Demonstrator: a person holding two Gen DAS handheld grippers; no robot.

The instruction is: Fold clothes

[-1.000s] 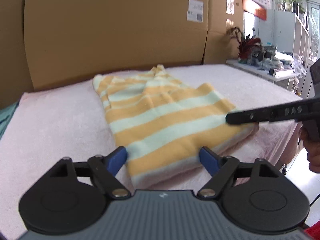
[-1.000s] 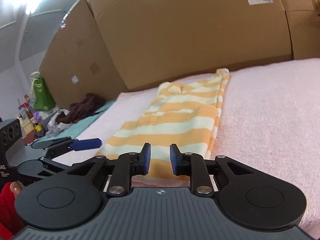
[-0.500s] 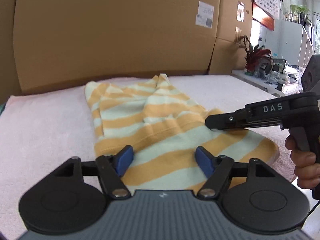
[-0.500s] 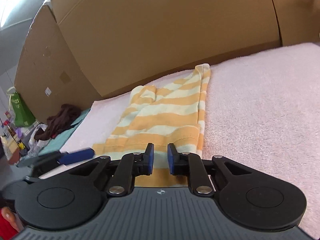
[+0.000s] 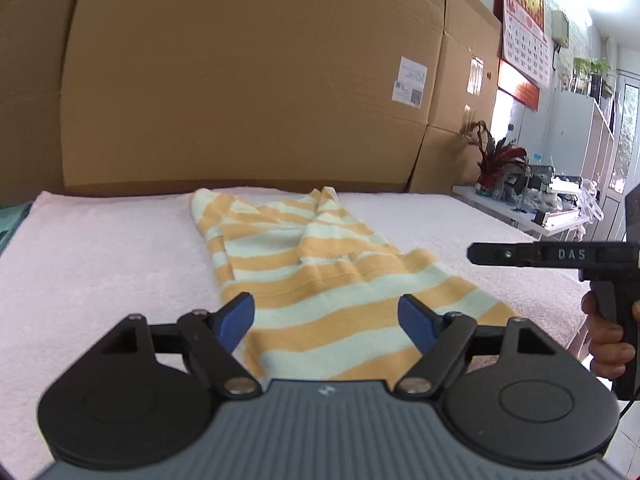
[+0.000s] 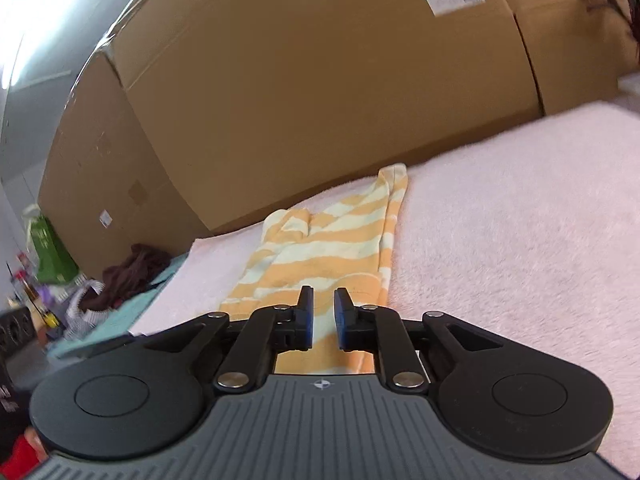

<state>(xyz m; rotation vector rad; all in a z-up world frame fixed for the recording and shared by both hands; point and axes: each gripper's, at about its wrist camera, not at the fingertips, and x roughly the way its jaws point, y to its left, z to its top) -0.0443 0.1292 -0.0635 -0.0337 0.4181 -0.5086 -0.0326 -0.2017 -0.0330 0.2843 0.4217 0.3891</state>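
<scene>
An orange and pale-green striped garment (image 5: 320, 272) lies lengthwise on the pink towel surface (image 5: 100, 272), with a hem band across its middle. My left gripper (image 5: 326, 304) hovers over the garment's near end. Its jaws are wide and opening, with nothing between the pads. In the left wrist view my right gripper (image 5: 480, 254) floats above the towel beside the garment's right edge, held by a hand (image 5: 608, 340). In its own view the right gripper (image 6: 323, 294) shows a narrow gap that is opening, gripping nothing, with the garment (image 6: 332, 240) beneath it.
Large cardboard boxes (image 5: 240, 80) wall off the back of the surface. A side table (image 5: 520, 204) with a red-leafed plant (image 5: 496, 156) stands at the right. Dark clothes (image 6: 128, 268) lie on a teal cloth (image 6: 132, 308) left of the pink towel surface (image 6: 500, 240).
My right gripper has drawn back off the garment's right edge and now hangs beside it. Both cameras have tilted up slightly. The garment's near end now lies under my left gripper.
</scene>
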